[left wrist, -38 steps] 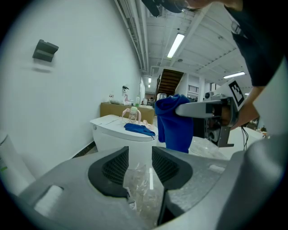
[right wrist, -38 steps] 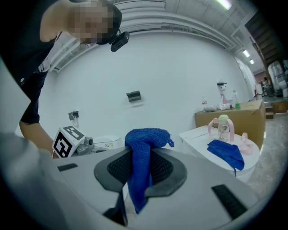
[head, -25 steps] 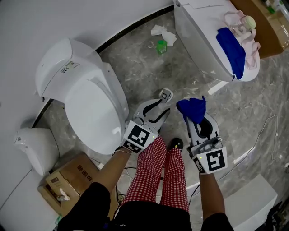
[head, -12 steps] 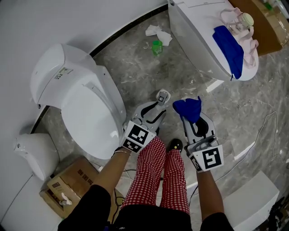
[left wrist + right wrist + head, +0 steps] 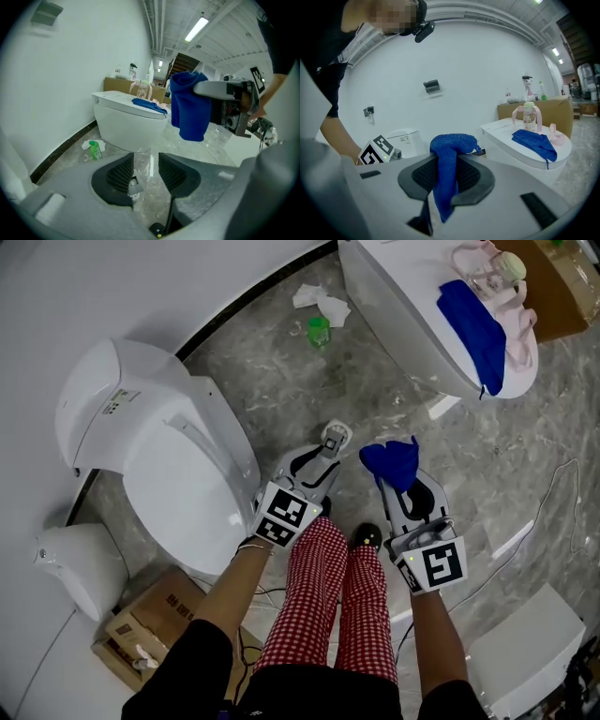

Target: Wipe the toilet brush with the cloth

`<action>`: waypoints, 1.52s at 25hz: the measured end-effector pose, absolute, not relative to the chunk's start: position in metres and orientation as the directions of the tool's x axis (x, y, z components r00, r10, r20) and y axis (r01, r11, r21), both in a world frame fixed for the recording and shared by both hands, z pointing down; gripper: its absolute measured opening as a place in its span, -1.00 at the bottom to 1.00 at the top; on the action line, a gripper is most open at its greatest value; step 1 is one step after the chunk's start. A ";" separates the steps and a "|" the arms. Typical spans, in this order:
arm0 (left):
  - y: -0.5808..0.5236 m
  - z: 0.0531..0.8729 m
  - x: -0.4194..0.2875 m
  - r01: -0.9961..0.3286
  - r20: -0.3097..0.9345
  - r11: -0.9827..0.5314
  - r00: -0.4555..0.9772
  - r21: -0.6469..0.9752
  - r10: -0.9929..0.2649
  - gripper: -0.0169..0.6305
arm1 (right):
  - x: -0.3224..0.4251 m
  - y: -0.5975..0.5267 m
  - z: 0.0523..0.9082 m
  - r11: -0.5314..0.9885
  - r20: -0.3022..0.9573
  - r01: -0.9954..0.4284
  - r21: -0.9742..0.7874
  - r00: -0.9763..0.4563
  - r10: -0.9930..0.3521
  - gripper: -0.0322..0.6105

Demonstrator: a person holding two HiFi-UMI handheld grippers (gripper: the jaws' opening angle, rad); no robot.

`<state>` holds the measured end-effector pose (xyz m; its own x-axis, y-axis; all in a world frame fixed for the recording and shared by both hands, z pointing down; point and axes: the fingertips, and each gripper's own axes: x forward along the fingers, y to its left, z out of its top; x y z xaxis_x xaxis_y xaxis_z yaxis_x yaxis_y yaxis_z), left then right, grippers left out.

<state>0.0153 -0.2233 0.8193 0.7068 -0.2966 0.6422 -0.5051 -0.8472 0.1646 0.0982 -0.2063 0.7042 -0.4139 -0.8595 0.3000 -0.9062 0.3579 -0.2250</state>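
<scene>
My left gripper (image 5: pixel 328 451) hangs over the marble floor with its jaws closed on a slim pale handle (image 5: pixel 140 164), the toilet brush, whose white top end (image 5: pixel 336 437) shows at the gripper's tip. The brush head is hidden below. My right gripper (image 5: pixel 400 482) is shut on a blue cloth (image 5: pixel 394 463), which bulges above the jaws and hangs down between them (image 5: pixel 446 178). The two grippers are side by side, a small gap apart. In the left gripper view the cloth (image 5: pixel 190 110) hangs just ahead to the right.
A closed white toilet (image 5: pixel 178 465) stands left, and a second toilet (image 5: pixel 403 315) upper right carries another blue cloth (image 5: pixel 473 329) and a pink-handled bottle (image 5: pixel 487 273). A green bottle (image 5: pixel 319 331) and tissue (image 5: pixel 319 301) lie by the wall. A cardboard box (image 5: pixel 150 624) sits lower left. Red-checked legs (image 5: pixel 337 606) are below.
Both grippers have sunk a little toward the floor, the left one more. Each still holds the same thing as before.
</scene>
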 end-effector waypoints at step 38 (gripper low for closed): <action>-0.243 0.939 0.017 -0.571 0.832 -0.772 0.546 0.281 -0.102 -0.33 | 0.128 -0.226 0.737 0.299 0.363 -0.932 -0.205 -0.356 -0.861 -0.66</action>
